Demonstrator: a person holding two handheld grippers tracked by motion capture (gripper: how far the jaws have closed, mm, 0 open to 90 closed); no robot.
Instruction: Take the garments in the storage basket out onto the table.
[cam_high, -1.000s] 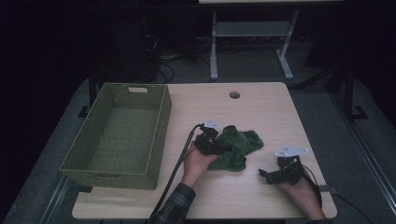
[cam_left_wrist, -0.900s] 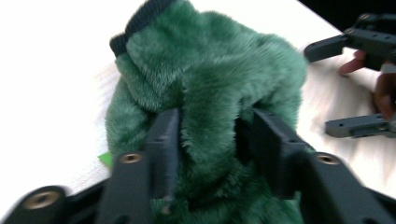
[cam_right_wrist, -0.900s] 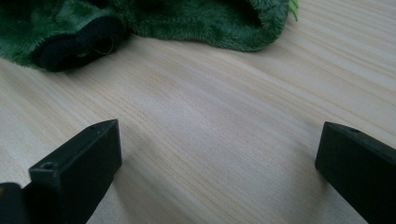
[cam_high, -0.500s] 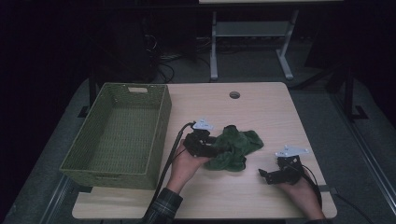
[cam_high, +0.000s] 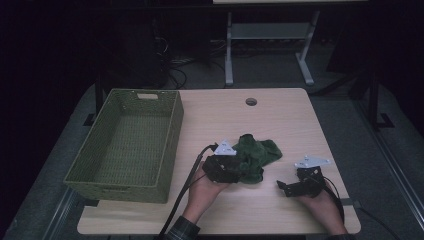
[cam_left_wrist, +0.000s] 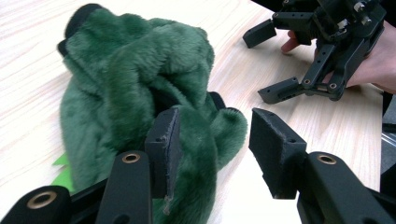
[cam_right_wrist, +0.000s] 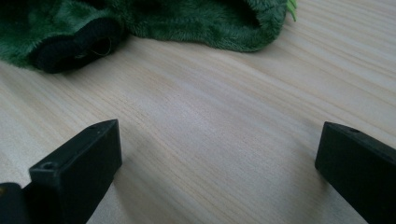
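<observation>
A green plush toy (cam_high: 257, 152) lies crumpled on the wooden table (cam_high: 280, 115), right of centre. My left gripper (cam_high: 244, 172) is at its near left side, jaws pointing into the fur. In the left gripper view the plush toy (cam_left_wrist: 126, 79) bulges between the jaws of that gripper (cam_left_wrist: 215, 140). One pad brushes the fur and the other stands free, and the jaws have just been closing. My right gripper (cam_high: 281, 186) rests near the front right, open wide and aimed at the toy. Between its jaws (cam_right_wrist: 219, 149) is bare wood, with the plush toy (cam_right_wrist: 187, 18) beyond.
A green woven basket (cam_high: 172, 137) stands empty at the table's left. A round cable hole (cam_high: 251, 102) sits near the far edge. The left gripper's cable (cam_high: 185, 187) trails to the front edge. The right gripper (cam_left_wrist: 264, 65) is close by in the left gripper view.
My left gripper slid left off the plush toy, then came back to its near left side. The right gripper and the toy have stayed in place.
</observation>
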